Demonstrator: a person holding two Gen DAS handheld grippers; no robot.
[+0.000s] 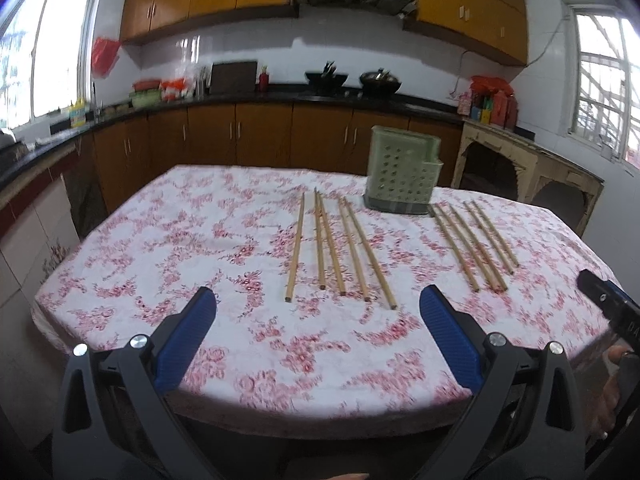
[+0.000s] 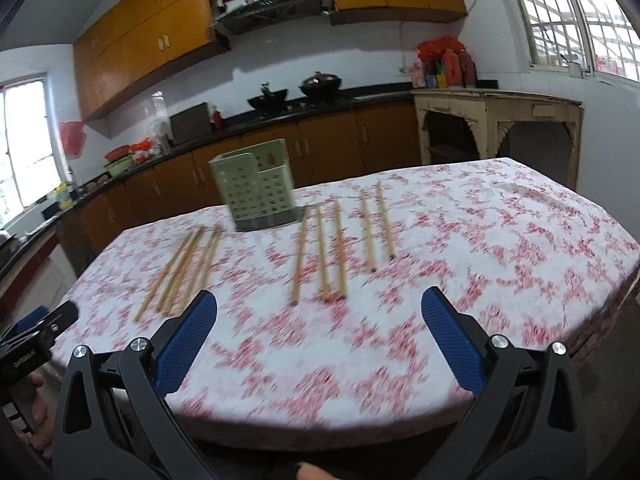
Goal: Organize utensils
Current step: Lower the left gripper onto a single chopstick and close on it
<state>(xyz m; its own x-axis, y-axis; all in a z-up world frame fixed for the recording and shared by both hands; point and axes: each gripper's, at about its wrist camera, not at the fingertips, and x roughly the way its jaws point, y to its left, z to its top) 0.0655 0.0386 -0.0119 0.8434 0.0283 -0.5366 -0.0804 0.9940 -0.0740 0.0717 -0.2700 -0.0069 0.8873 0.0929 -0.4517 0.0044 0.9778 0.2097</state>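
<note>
Several wooden chopsticks lie in two groups on a table with a pink floral cloth (image 1: pixel 180 240). One group (image 1: pixel 340 248) lies left of a green perforated utensil holder (image 1: pixel 402 176), the other group (image 1: pixel 476 244) right of it. In the right wrist view the holder (image 2: pixel 256 186) stands at the far edge, with one group (image 2: pixel 182 272) to its left and the other (image 2: pixel 340 244) to its right. My left gripper (image 1: pixel 318 304) is open and empty above the near table edge. My right gripper (image 2: pixel 319 306) is open and empty, short of the chopsticks.
Kitchen counters with cabinets, woks and jars run behind the table. A pale side table (image 2: pixel 496 120) stands at the right. The other gripper's body shows at the frame edge (image 1: pixel 608 300) and in the right wrist view (image 2: pixel 36 328).
</note>
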